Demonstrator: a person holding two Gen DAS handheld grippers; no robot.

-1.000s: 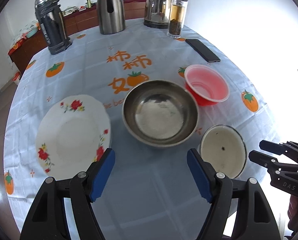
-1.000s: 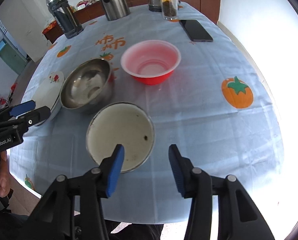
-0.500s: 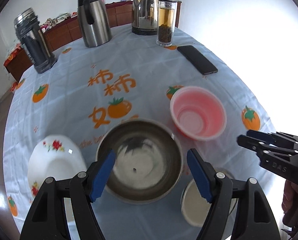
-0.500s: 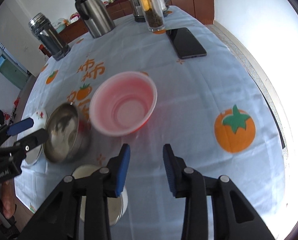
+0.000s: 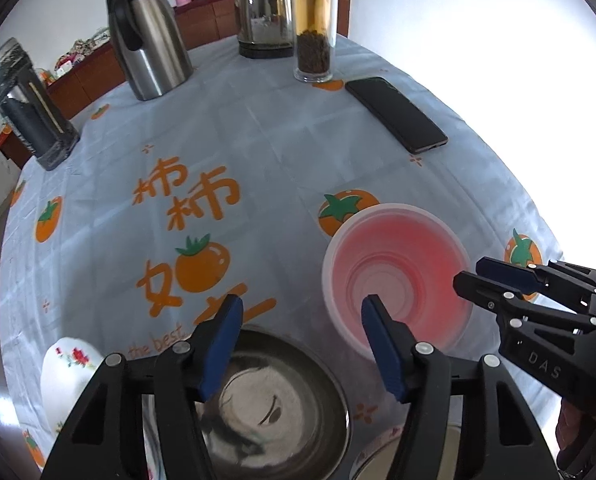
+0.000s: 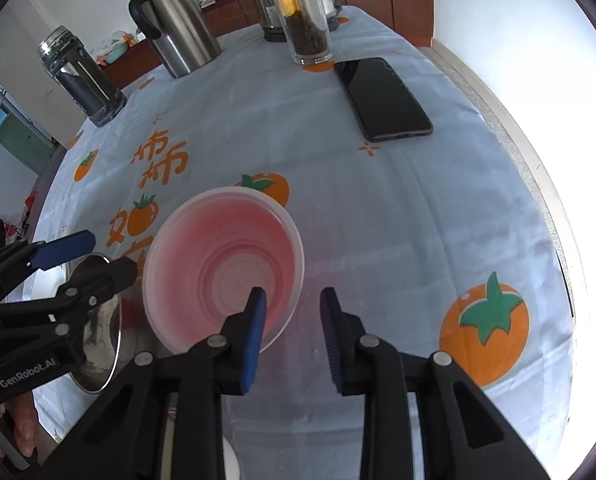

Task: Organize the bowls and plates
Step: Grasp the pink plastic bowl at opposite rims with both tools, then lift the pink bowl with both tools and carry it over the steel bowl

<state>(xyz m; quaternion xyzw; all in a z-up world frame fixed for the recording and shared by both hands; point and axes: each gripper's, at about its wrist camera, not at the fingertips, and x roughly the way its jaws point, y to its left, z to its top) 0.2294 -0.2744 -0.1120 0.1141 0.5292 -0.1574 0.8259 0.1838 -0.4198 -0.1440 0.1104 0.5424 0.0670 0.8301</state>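
Standing empty: pink bowl (image 6: 222,268), steel bowl (image 5: 274,400)

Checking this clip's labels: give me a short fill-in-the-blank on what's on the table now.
1. The right gripper, jaws closing, straddles the rim of the ____ plastic bowl.
2. The steel bowl sits below the ____ gripper.
3. The phone lies screen-up beside the glass ____ bottle.

Missing: red; left; tea
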